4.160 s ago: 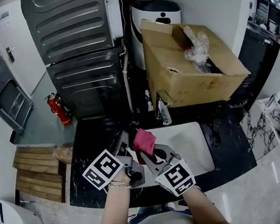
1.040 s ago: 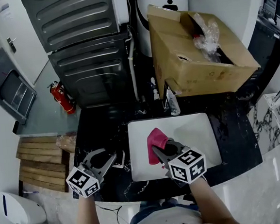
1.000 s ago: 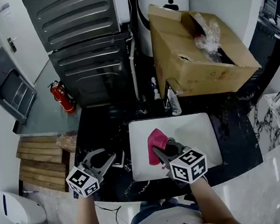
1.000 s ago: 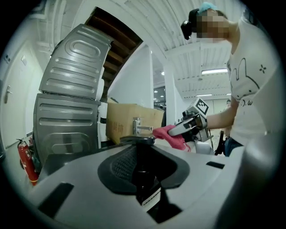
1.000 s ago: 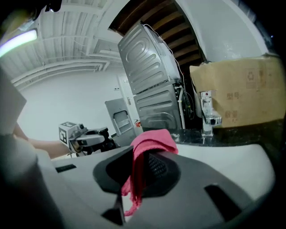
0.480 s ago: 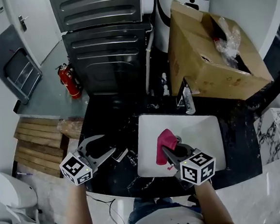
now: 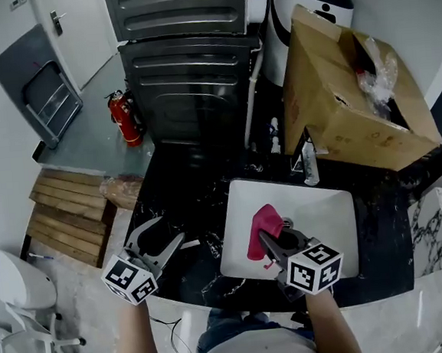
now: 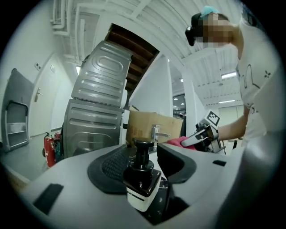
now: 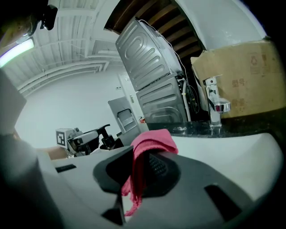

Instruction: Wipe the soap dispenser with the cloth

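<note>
- The left gripper (image 7: 168,230), its jaws just opened and slack, straddles the dispenser (image 8: 142,179) on the near-left counter (image 7: 176,191) without gripping it.
- The right gripper (image 7: 272,236) clamps the cloth (image 7: 262,228) above the sink (image 7: 324,216), likely kept ready for wiping.

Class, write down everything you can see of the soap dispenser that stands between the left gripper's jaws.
The soap dispenser is a small squarish bottle. Its body is glossy and dark at the top and white below, with a dark round collar and a dark pump head. It looks slightly tilted. It sits between the jaws of the left gripper, which have just been opening and stand clear of its sides. Its base is hidden.
</note>
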{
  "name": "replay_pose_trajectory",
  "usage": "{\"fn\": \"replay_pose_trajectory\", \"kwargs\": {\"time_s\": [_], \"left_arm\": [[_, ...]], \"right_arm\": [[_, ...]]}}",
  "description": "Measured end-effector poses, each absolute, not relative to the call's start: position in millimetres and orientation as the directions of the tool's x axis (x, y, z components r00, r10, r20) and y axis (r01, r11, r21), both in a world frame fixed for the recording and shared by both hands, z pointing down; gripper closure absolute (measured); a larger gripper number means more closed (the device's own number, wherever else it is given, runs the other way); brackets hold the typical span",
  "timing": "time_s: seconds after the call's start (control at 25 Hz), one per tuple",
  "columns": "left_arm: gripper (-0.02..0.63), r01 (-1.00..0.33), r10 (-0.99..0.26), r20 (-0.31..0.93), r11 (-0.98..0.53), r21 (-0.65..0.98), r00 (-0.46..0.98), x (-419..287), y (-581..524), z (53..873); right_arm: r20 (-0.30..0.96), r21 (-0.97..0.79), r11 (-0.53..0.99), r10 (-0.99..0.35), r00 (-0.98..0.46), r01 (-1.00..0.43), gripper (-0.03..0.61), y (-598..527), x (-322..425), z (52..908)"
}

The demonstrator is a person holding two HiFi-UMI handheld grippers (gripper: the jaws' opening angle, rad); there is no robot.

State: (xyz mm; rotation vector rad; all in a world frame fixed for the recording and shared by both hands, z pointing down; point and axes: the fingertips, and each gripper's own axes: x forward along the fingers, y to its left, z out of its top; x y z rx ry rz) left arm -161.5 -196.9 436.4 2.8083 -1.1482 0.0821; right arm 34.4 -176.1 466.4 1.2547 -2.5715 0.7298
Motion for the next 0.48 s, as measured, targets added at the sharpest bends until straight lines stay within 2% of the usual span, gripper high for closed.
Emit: {"fn": "replay_pose_trajectory", "kwargs": {"time_s": [0.16, 0.36, 0.48], "left_arm": [[0.399, -0.788, -0.774, 0.19, -0.616, -0.003, 0.604, -149, -199, 452], [0.446, -0.9, -0.884, 0.176, -0.433, 0.042, 0.433, -158, -208, 446], [0.457, -0.915, -0.892, 0.211, -0.402, 0.033, 0.4, -154, -213, 447]], "right_arm": [[0.357, -0.355, 0.535, -0.68, -0.641, -0.766, 0.531, -172, 29, 464], [0.347, -0.353, 0.553, -0.671, -0.655, -0.754, 0.531, -167, 25, 461], [0.34, -0.353, 0.56, -0.669, -0.661, -0.749, 0.531, -165, 23, 458]]}}
